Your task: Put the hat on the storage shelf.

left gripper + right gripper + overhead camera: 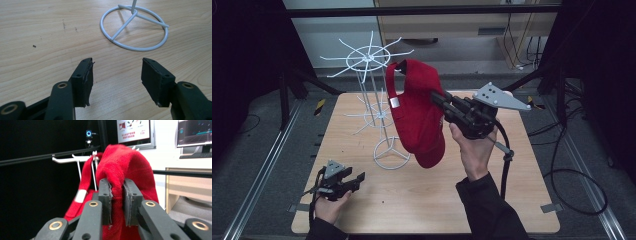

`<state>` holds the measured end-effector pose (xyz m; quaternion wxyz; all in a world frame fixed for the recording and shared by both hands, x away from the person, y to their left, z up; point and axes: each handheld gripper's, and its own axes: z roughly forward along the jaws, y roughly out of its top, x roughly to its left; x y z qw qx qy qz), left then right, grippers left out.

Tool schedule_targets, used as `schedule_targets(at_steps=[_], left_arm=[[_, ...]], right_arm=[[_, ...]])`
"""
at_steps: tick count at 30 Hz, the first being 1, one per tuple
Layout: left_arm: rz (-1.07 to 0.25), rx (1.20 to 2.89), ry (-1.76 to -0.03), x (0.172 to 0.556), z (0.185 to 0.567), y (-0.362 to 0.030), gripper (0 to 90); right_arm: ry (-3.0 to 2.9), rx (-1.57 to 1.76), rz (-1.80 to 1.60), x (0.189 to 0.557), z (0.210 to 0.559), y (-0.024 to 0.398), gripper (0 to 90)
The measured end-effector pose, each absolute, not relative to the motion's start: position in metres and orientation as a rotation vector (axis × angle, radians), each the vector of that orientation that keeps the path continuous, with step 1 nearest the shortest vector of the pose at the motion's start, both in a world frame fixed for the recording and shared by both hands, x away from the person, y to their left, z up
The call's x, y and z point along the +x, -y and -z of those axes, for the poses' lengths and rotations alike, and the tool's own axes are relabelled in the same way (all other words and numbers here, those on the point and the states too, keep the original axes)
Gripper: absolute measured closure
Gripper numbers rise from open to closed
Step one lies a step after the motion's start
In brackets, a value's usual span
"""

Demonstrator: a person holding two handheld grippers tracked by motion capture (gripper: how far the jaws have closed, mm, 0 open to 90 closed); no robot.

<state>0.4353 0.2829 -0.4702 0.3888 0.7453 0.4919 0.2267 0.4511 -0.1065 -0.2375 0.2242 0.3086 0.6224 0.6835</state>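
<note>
Wooden table [422, 200], red cap [419, 112] aloft.

1. The wire rack [379, 107] stands on the bench [427, 195], left of centre and toward the far side, its ring base [391, 153] resting flat on the top.
2. The cap [417, 110] hangs in the air just right of the rack, its upper edge up against the rack's top hooks.
3. The right tool [443, 104] is raised above the bench, right of the cap, with a fold of the cap clamped between its jaws.
4. The left tool [354, 179] sits low at the near left corner of the bench, in front of the ring base and well apart from the cap.
5. A cable [507, 155] hangs from the right tool, beside the forearm.
</note>
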Motion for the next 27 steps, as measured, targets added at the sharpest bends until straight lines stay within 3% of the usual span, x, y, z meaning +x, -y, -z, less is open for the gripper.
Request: schedule_targets(at_steps=[15,22,27], left_arm=[[-0.585,1.897,-1.247,0.435,0.47,-0.283,42.3],[-0.588,1.895,-1.245,0.435,0.47,-0.283,40.4],[-0.589,1.894,-1.239,0.435,0.47,-0.282,39.3]], right_arm=[[-1.878,0.873,-1.812,0.468,0.275,0.085,68.1],[-1.81,0.86,-1.832,0.456,0.283,0.108,39.2],[-1.763,0.888,-1.832,0.443,0.307,0.138,26.7]])
